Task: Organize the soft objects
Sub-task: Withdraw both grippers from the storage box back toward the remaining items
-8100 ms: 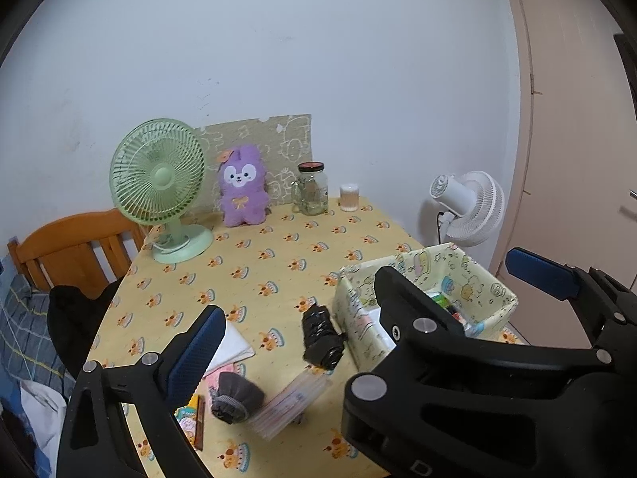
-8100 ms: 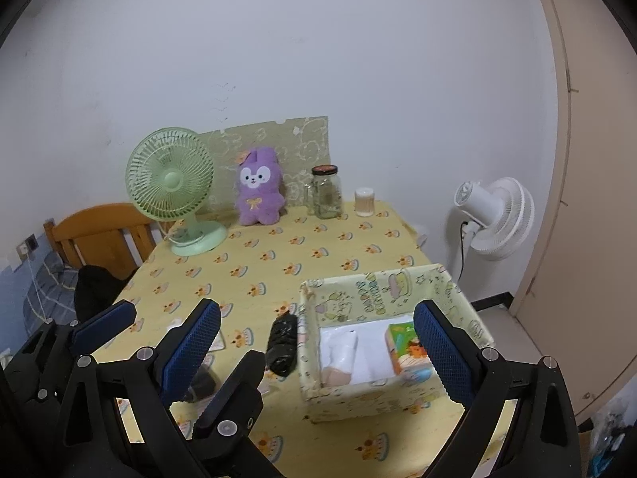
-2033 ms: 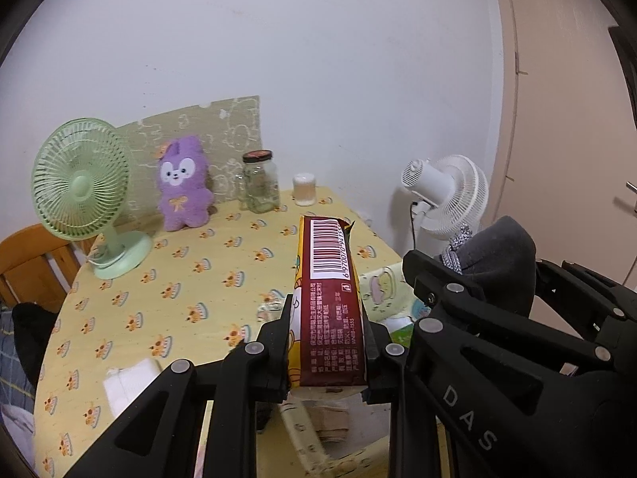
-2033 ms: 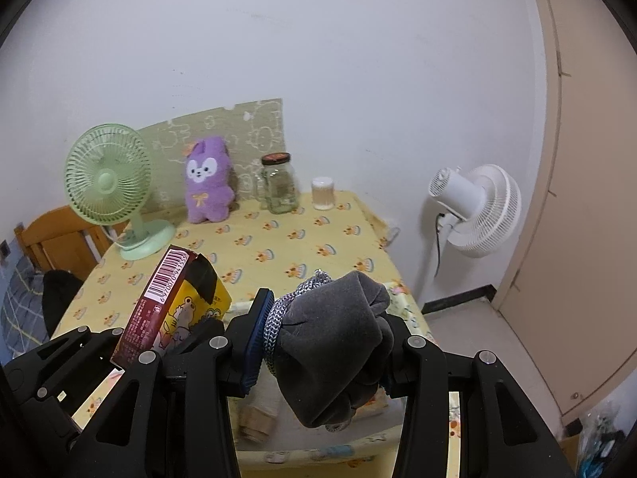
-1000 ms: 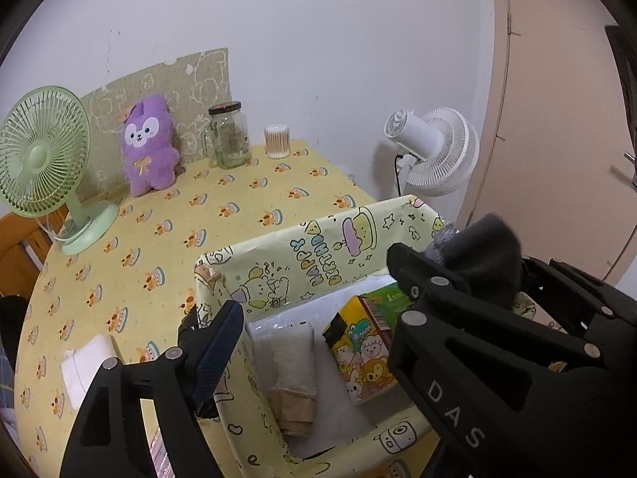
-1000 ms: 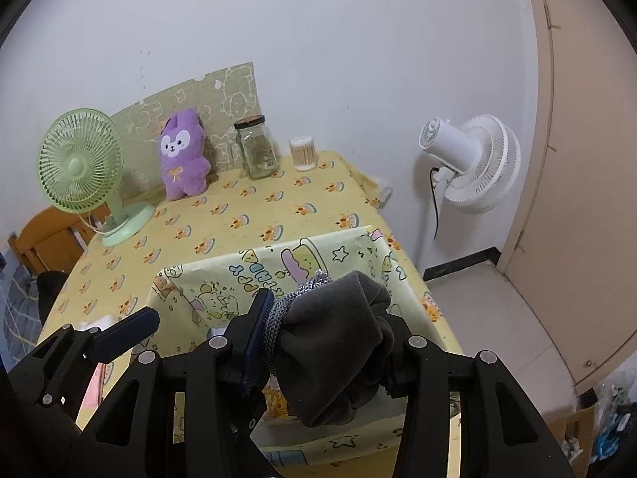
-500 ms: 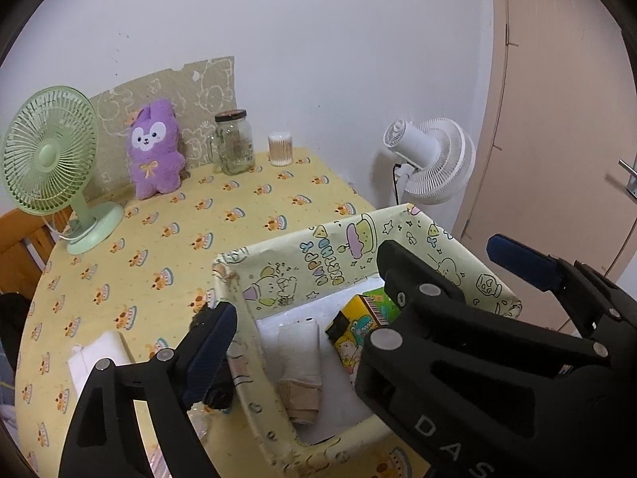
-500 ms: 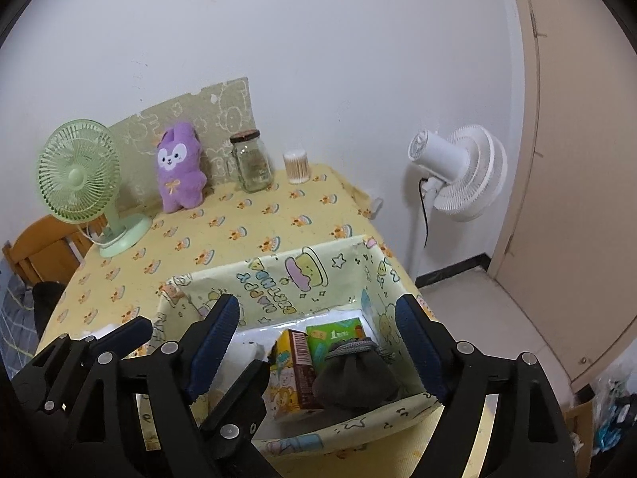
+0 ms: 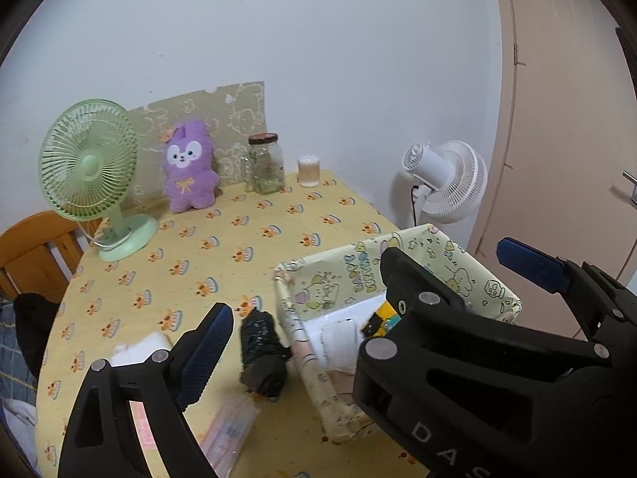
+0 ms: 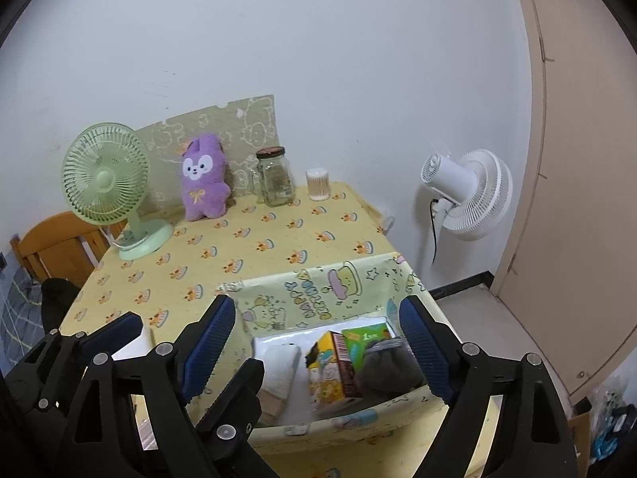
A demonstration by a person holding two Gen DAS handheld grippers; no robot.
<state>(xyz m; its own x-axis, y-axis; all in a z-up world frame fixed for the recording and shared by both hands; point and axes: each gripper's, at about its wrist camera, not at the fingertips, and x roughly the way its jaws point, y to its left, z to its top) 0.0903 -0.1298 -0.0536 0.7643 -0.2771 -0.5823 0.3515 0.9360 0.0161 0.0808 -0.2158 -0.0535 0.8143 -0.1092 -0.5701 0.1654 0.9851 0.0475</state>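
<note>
A patterned fabric box stands at the near right of the table. In it lie a grey rolled bundle, a red and yellow carton, a green carton and a white folded cloth. My right gripper hovers above the box, jaws opening, nothing between them. My left gripper hangs over the box's left wall, jaws opening and empty too. A black rolled item lies on the table just left of the box. A purple plush leans against the back wall.
At the back stand a green desk fan, a glass jar and a cotton swab cup. A white folded cloth and a plastic packet lie near left. A wooden chair and a white floor fan flank the table.
The right gripper let go of the grey bundle, which now lies in the box beside the cartons. Both grippers opened wider and drew back and up from the box.
</note>
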